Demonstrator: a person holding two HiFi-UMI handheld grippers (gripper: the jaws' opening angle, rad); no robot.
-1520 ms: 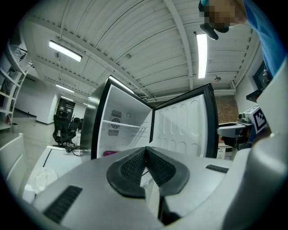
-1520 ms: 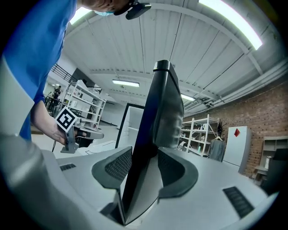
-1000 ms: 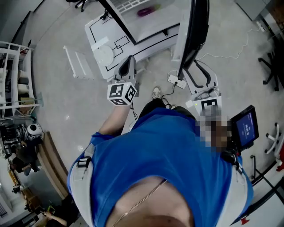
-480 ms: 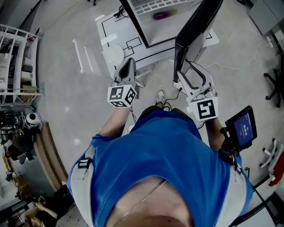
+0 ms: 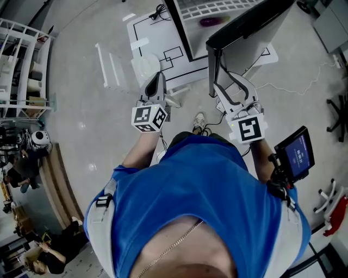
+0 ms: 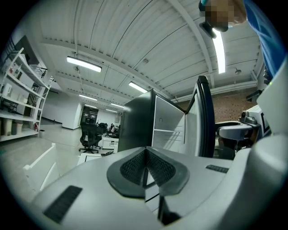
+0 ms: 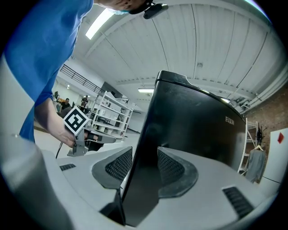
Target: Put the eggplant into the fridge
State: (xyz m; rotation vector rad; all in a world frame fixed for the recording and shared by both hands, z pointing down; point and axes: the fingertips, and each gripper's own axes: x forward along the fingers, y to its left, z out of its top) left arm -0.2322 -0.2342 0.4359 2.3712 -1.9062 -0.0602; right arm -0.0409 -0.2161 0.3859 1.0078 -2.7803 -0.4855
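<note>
Eggplant lies left-to-right in fridge; right hand-held gripper pinches door, left hand-held gripper pressed together.

L hand-held gripper shut, R hand-held gripper clamped on fridge door

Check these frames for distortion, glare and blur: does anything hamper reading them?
Head view: evenly lit and sharp, though the purple eggplant at the top edge shows small. Left gripper view: strong fisheye bend with dark corners; the ceiling strip light is blown out. Right gripper view: same bend; the black fridge door between the jaws blocks the middle.
</note>
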